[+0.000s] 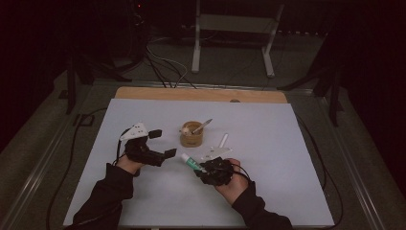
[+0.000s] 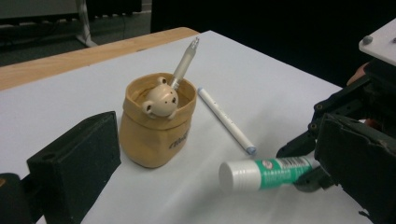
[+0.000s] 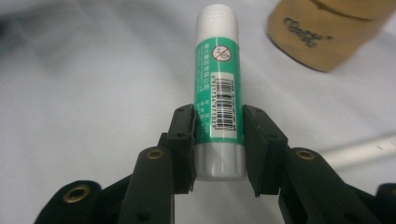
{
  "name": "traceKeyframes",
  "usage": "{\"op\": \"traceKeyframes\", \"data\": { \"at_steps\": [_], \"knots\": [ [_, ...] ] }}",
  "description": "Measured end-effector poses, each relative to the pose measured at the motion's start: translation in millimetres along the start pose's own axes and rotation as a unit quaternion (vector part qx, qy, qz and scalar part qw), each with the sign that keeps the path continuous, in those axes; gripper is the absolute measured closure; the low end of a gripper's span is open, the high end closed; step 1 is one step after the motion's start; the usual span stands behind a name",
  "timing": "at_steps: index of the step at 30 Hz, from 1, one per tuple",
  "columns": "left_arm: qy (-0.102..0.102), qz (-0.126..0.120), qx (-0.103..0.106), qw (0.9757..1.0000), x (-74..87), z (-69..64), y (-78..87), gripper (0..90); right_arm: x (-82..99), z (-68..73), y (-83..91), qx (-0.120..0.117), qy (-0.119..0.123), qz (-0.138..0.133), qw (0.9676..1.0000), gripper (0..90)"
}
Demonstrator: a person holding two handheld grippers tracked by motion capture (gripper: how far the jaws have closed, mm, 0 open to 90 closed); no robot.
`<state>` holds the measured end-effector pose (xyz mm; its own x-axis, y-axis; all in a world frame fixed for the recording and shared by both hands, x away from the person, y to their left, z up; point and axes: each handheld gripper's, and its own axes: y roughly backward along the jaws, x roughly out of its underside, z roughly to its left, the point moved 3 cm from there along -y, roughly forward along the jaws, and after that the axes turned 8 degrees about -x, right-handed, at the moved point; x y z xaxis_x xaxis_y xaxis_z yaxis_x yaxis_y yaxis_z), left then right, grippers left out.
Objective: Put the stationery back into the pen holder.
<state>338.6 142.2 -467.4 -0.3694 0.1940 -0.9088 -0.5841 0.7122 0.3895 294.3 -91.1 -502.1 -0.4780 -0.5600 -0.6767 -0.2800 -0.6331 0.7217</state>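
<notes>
A dim room surrounds the work: a grey floor with black cables and, at the back, the white legs of a stand [image 1: 232, 36]. On it stands a table [image 1: 143, 191] covered by a pale sheet, with a strip of bare wood along its far edge.

The high view shows both of the person's forearms in dark sleeves coming in from below. The left gripper [image 1: 162, 143] sits left of centre with its jaws apart and nothing between them. The right gripper [image 1: 200, 168] is near the middle of the table and is clamped on the glue stick [image 1: 190, 162], whose white cap points up and left toward the pot.

The left gripper view shows the glue stick [image 2: 264, 171] from the side, lying nearly level just above the sheet, its green body running into the right gripper [image 2: 310, 175]. The right gripper view brings out the label: a barcode and a red prohibition sign on the green band, and both black pads pressing on the lower end of the glue stick [image 3: 218, 88] above its grey base.

The tan pot [image 1: 192, 134], shaped like a soft sack, stands at the centre of the table. In it lean a small bear figure [image 2: 161, 101] and a grey pen [image 2: 185, 63]. A white pen [image 2: 226, 120] lies flat on the sheet just beside the pot.
</notes>
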Motion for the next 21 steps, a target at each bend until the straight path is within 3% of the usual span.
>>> {"op": "traceKeyframes", "data": {
  "at_steps": [9, 15, 21],
  "knots": [
    [0.007, 0.006, 0.021, 0.9997, 1.4, -9.3, -5.9, 0.8, 12.1, -17.5, 28.7, 0.002, -0.033, -0.038, 0.9987, 65.8],
    [0.02, 0.006, 0.038, 0.9991, 0.0, -18.8, -11.7, 0.8, 17.9, -25.4, 41.4, 0.012, -0.034, -0.062, 0.9974, 65.8],
    [0.033, 0.007, 0.038, 0.9987, -1.5, -26.5, -16.1, 0.8, 18.4, -29.0, 47.0, 0.024, -0.033, -0.075, 0.9964, 65.8]
  ]
}}
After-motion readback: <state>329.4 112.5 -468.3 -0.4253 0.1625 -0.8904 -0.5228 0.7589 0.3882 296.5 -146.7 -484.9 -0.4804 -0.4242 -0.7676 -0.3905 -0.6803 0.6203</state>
